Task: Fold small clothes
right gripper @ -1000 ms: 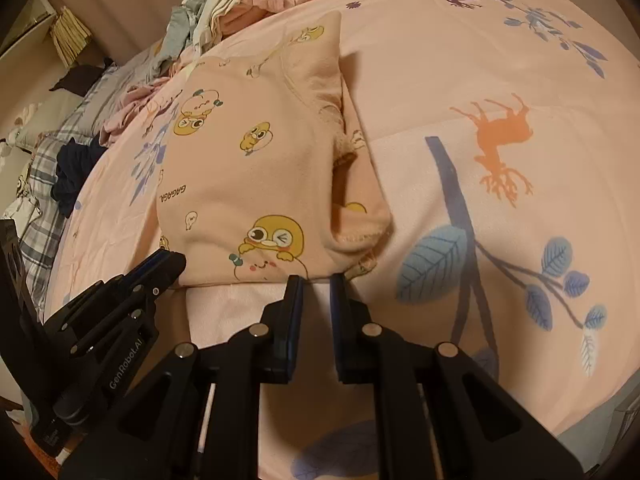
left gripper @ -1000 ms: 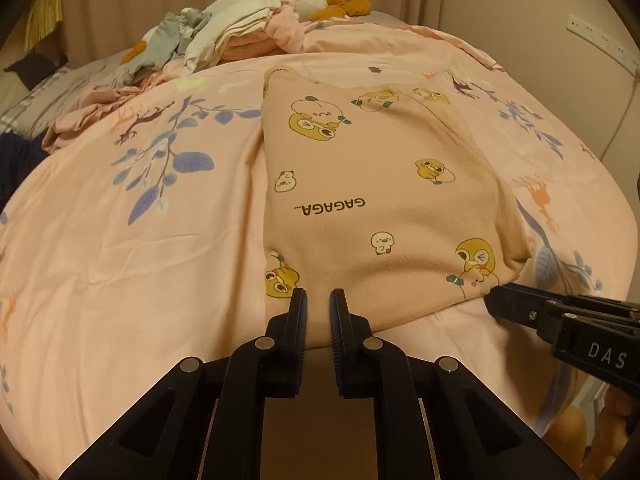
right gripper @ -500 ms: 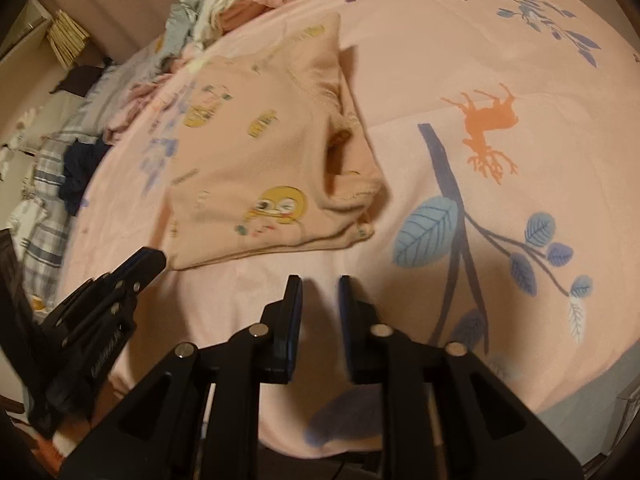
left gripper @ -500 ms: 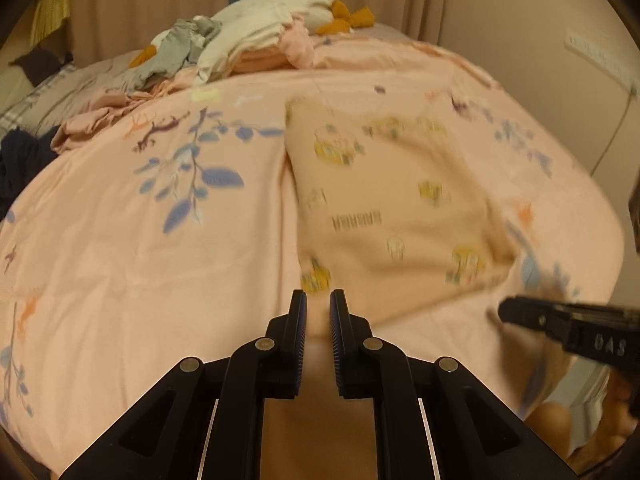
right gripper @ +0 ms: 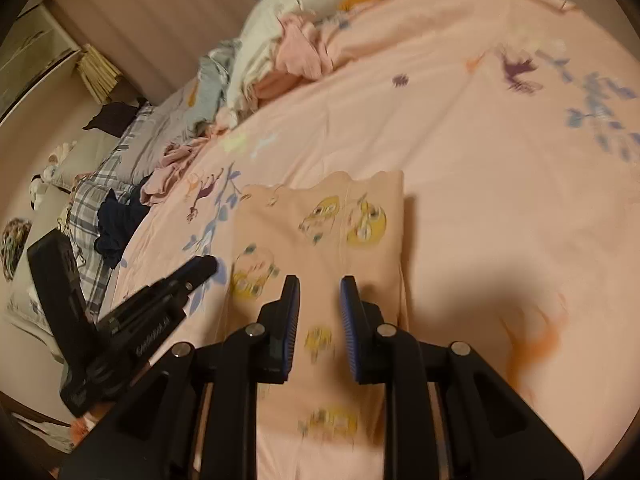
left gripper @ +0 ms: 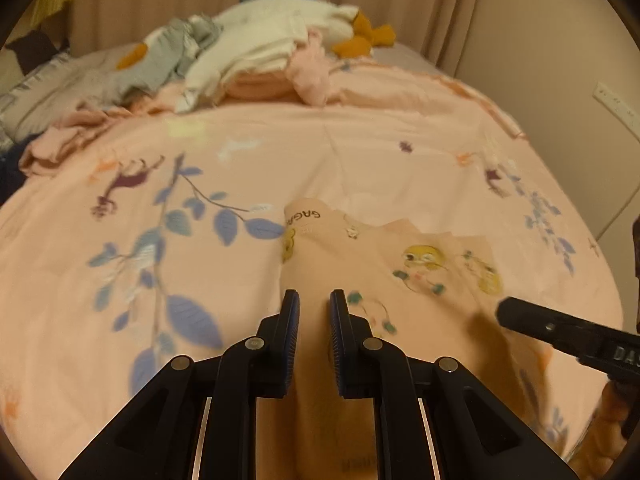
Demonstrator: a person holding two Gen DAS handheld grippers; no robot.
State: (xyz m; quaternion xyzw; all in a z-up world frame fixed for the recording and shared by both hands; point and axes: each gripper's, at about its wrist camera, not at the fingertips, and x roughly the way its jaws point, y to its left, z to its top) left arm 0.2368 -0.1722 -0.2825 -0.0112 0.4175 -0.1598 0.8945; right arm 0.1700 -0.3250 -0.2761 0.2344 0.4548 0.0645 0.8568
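Note:
A peach garment (left gripper: 400,256) printed with yellow cartoon faces and the word GAGAGA lies on the pink bedsheet (left gripper: 160,160). Its near part is raised off the sheet and doubled toward the far end. Cloth runs up between the fingers of my left gripper (left gripper: 315,294), which is shut on it at the garment's left side. My right gripper (right gripper: 319,280) is shut on the same garment (right gripper: 320,216) near its right edge, with a slightly wider gap. Each gripper shows in the other's view: the right gripper (left gripper: 506,312) and the left gripper (right gripper: 208,264).
A pile of unfolded clothes (left gripper: 260,48), white, grey, pink and mustard, sits at the far end of the bed. Dark and plaid bedding (right gripper: 116,220) lies off the left side. A wall with a socket strip (left gripper: 616,104) runs close along the right.
Both grippers have gone forward and up over the bed. The garment, flat before, now has its near end lifted and carried toward its far end, so it looks shorter.

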